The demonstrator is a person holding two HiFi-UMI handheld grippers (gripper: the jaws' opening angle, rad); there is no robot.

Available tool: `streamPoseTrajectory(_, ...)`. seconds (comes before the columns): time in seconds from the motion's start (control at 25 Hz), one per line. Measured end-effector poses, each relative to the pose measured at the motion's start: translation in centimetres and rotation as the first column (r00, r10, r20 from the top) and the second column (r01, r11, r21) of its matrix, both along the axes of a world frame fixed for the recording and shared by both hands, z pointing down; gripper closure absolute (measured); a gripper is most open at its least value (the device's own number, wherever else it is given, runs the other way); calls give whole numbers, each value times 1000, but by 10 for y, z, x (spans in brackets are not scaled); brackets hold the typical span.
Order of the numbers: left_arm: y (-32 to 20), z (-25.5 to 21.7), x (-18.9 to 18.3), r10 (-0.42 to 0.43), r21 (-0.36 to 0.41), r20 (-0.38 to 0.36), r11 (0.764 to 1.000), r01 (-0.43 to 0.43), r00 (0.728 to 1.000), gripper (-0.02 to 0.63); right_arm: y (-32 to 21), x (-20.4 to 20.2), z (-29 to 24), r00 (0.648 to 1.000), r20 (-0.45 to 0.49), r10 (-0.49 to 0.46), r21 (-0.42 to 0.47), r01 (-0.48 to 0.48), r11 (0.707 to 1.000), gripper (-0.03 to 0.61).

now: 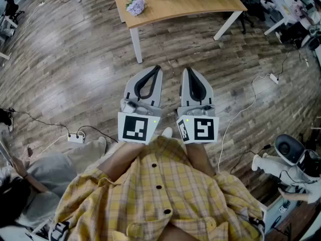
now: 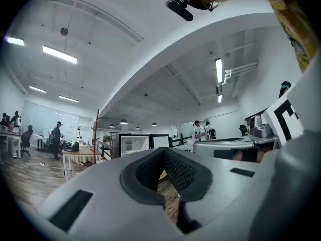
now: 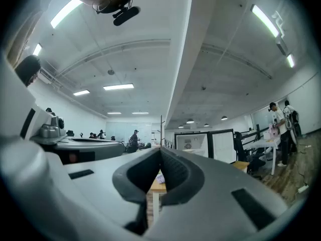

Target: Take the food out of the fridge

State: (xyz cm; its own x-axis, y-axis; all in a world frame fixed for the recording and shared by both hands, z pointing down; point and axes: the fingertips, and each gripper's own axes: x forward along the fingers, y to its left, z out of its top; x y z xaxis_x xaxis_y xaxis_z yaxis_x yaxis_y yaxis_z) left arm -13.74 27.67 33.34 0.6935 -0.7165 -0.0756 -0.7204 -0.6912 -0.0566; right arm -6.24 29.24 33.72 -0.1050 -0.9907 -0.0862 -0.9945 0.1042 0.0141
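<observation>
I hold both grippers side by side and level in front of my body, above a wooden floor. In the head view, the jaws of my left gripper (image 1: 156,69) meet at the tips, with nothing between them. My right gripper (image 1: 188,70) is shut and empty as well. Far off across the office stands a dark-framed white cabinet that may be the fridge (image 2: 133,144), beyond the tips of the left gripper (image 2: 163,150). The right gripper (image 3: 160,150) also faces that cabinet (image 3: 193,142). No food shows in any view.
A wooden table (image 1: 175,8) with white legs stands just ahead, with a purple bunch (image 1: 135,6) on it. Cables and a power strip (image 1: 76,137) lie on the floor. A person (image 1: 30,185) sits at my lower left; a white device (image 1: 291,149) stands at right.
</observation>
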Motion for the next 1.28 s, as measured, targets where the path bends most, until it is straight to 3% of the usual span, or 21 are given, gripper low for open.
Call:
streamPoseTrajectory(0.6,29,5,51,-46,-13,7,999,47,999,606,33,48,8,997,22,-70,-17,71,997,572)
streamPoseTrajectory(0.88,48,17,64,-86,-10,46,996,87,995,606,45,61,17,991,35,-133,-19,133,991,572)
streamPoseTrajectory(1.28,36,23,72,-113,-7,56,994,113,992,606,38,65,14,987,-29,-159,21,160,987,572)
